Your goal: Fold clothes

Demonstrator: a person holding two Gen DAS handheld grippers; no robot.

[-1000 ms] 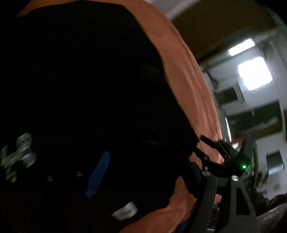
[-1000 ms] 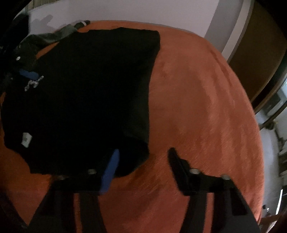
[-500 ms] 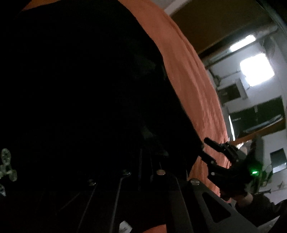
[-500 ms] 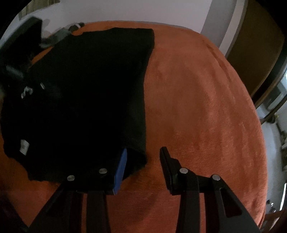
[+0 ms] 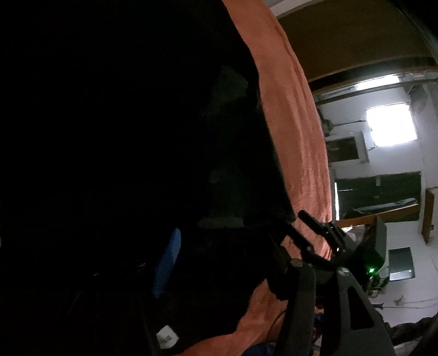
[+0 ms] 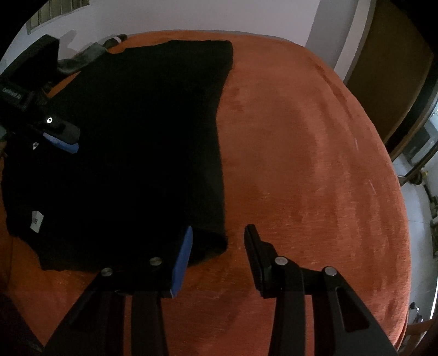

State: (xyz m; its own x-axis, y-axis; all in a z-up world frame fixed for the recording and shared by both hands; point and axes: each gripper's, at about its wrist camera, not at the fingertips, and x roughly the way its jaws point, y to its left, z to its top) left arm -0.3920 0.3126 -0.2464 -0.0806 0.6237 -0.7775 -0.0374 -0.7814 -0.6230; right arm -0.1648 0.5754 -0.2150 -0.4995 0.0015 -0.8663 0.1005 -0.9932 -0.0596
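A black garment (image 6: 142, 153), folded flat with a small white tag (image 6: 37, 221) near one edge, lies on an orange-covered surface (image 6: 314, 164), its long axis running away from the right wrist camera. The right gripper (image 6: 217, 246) hovers wide open and empty at its near corner. The left gripper (image 6: 58, 137) sits at the garment's far left edge; its grip cannot be told.

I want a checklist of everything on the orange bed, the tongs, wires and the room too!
Surface: orange bedspread, mostly bare on the right.
Job's things: black T-shirt lying flat, white label near its left edge.
Clutter: grey garment at the far edge.
Tongs: right tongs open, straddling the shirt's near corner; left tongs over the shirt's left side, open or shut unclear.
Cables: nothing seen.
Surroundings: white wall, brown door, bright window.
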